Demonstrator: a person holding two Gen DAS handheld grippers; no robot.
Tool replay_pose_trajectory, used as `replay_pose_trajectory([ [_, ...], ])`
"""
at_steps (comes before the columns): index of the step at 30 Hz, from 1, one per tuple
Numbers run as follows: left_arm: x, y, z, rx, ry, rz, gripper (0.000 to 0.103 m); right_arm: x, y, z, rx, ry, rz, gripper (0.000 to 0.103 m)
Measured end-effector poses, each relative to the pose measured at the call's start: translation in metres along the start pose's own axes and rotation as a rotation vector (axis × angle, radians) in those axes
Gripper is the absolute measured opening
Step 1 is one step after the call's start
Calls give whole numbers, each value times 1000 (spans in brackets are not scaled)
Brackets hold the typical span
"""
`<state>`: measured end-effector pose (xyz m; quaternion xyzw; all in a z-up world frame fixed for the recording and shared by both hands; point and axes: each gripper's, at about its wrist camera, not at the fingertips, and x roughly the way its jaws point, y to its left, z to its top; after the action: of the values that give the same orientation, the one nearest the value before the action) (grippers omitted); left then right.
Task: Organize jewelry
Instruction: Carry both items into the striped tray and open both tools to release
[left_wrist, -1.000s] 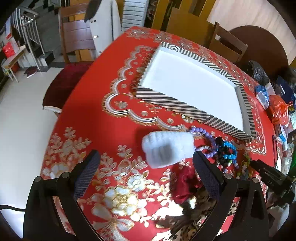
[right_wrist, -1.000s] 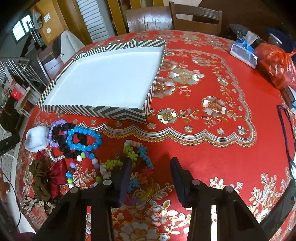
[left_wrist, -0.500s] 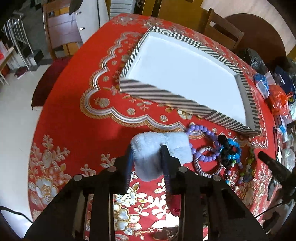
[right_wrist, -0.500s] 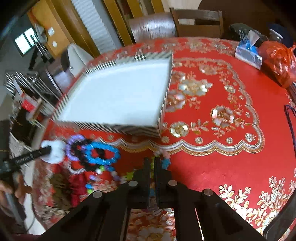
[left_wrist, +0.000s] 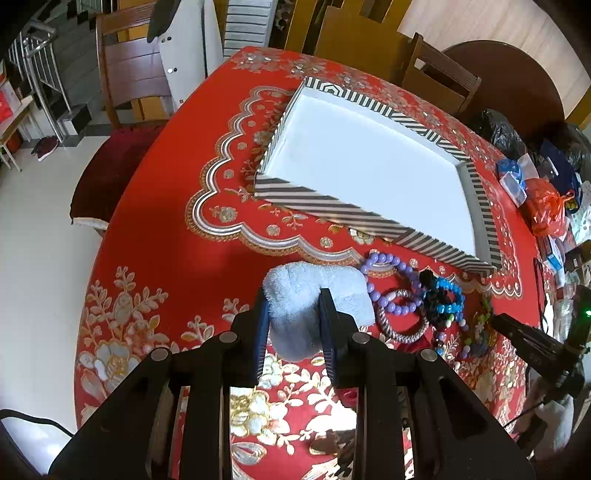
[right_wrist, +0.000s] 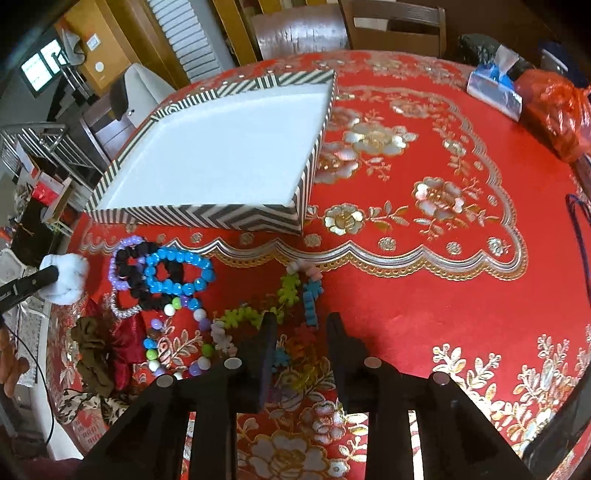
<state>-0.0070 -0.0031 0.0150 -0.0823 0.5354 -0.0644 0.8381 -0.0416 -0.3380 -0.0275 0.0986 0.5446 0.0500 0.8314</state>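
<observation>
My left gripper (left_wrist: 291, 321) is shut on a white fluffy hair band (left_wrist: 314, 291), its pads pressing both sides. That band (right_wrist: 66, 280) also shows at the far left of the right wrist view. To its right lie a purple bead bracelet (left_wrist: 388, 258) and a blue bead bracelet (right_wrist: 177, 273). My right gripper (right_wrist: 301, 328) hovers over a colourful spiky bracelet (right_wrist: 291, 288). Its jaws are opening, with part of that bracelet on the cloth between them, not pinched. A striped box (right_wrist: 195, 218) with a white inside stands behind the jewelry.
A red scrunchie (right_wrist: 125, 336) and a brown one (right_wrist: 92, 354) lie near the table's left edge. A tissue pack (right_wrist: 493, 88) and a red plastic bag (right_wrist: 554, 110) sit at the far right. Wooden chairs (left_wrist: 133, 74) ring the round red-clothed table (right_wrist: 406, 288).
The left gripper went from wide open to shut on the white fluffy band. The right gripper shut completely over the colourful bracelet, then its jaws parted again.
</observation>
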Motion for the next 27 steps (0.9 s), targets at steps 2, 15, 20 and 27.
replay_pose_trajectory([
  [2,-1,2,-2,1,-2,9,24,-4,-2,-1,17,-13,29,12],
  [15,-28,-1,2,5,-49,-4,24,-87,24,18,-29,-190,140,12],
  [20,-41,-11,15,29,-75,-23,24,-112,40,40,-79,-248,156,12],
  [27,-45,-26,54,55,-118,-28,24,-113,62,84,-128,-277,159,12],
])
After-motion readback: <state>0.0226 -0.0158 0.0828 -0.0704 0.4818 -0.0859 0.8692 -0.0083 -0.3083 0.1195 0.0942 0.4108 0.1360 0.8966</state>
